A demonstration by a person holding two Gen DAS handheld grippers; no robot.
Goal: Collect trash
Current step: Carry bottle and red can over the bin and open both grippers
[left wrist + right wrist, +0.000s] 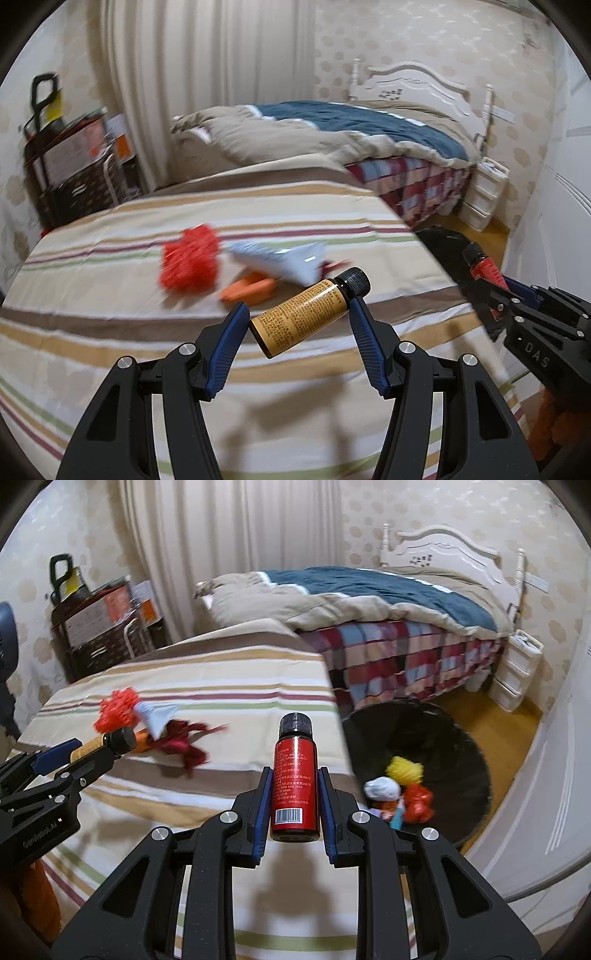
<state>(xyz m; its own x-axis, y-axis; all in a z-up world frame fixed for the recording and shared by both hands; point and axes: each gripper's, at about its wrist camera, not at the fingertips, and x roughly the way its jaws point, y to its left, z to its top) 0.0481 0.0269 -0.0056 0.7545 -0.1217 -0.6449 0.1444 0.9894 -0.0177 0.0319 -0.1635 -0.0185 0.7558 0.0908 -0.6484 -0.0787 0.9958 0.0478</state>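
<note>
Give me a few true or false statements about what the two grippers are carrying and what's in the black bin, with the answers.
1. The left gripper holds a yellow-labelled bottle crosswise between its fingers. True.
2. The right gripper is empty. False: it grips a red-labelled bottle that stands upright.
3. The black bin already has crumpled trash inside. True.
4. Both bottles have white caps. False: both caps are black.
5. The striped bed has nothing on it. False: a red mesh clump and other scraps lie there.
</note>
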